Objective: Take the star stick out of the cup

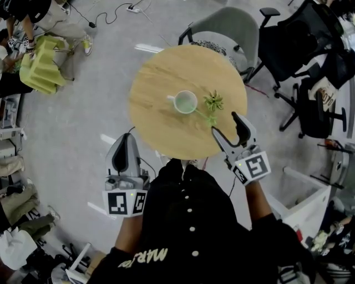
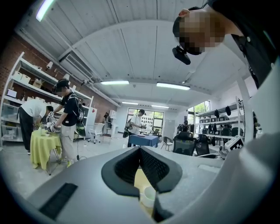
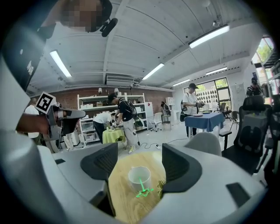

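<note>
A white cup stands near the middle of the round wooden table. The green star stick leans out of the cup, its star end resting on the tabletop toward me. My right gripper hovers open over the table's near right edge, just short of the star and holding nothing. In the right gripper view the cup and the star lie ahead between the spread jaws of the right gripper. My left gripper hangs off the table at the lower left, jaws together and empty. Past the left gripper a sliver of the cup shows.
A small green sprig lies on the table right of the cup. A grey chair stands behind the table, black office chairs to the right. At far left people work at a yellow-green draped table. Cables run over the floor.
</note>
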Tool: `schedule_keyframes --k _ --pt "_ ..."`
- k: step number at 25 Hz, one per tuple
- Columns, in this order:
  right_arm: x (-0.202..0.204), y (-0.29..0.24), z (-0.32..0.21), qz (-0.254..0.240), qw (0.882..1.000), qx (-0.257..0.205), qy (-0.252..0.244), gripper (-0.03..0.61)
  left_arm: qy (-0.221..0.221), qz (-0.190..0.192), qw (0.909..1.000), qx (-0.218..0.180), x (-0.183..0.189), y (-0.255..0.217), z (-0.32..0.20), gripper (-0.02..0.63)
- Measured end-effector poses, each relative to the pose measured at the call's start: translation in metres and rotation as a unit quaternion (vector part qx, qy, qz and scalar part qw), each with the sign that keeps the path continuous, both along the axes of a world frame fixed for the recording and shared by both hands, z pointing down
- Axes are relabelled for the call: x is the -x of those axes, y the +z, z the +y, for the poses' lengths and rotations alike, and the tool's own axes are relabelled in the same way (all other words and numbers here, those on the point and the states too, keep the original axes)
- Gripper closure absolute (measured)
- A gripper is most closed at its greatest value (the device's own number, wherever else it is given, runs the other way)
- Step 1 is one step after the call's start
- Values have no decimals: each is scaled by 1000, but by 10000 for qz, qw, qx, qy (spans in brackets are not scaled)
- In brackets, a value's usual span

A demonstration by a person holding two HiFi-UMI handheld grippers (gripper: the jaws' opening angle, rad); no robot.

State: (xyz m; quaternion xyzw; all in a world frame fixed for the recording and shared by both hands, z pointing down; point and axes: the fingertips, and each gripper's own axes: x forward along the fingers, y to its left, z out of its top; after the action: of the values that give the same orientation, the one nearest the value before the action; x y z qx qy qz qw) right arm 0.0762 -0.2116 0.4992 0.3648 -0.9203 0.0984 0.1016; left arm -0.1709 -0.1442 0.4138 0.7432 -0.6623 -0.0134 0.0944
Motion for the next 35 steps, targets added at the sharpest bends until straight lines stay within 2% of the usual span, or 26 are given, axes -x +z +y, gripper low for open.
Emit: schedule_keyframes --k 6,11,18,21,23,27,30,35 --pt "5 54 -10 304 9984 470 -33 268 143 124 9995 272 -6 28 -10 611" --pt "3 100 -18 340 9896 1375 236 275 241 140 9983 510 -8 50 -15 611" --pt "5 149 -17 -105 9619 2657 640 299 369 102 9967 714 -14 80 -20 611" --pt "5 161 -15 -184 9484 3051 842 336 365 140 9960 803 -13 89 -21 611" --pt "7 167 -12 -319 9363 3367 947 367 347 157 9956 858 -11 94 -22 611" --pt "11 170 -13 -970 9037 3973 1266 409 294 184 9951 929 -6 102 -23 611" --pt "11 173 -17 -1183 8893 4184 1421 437 285 190 9949 944 -5 105 -24 611" --pt "7 175 -19 -1168 8814 4299 1569 489 292 200 9947 960 -5 105 -25 611"
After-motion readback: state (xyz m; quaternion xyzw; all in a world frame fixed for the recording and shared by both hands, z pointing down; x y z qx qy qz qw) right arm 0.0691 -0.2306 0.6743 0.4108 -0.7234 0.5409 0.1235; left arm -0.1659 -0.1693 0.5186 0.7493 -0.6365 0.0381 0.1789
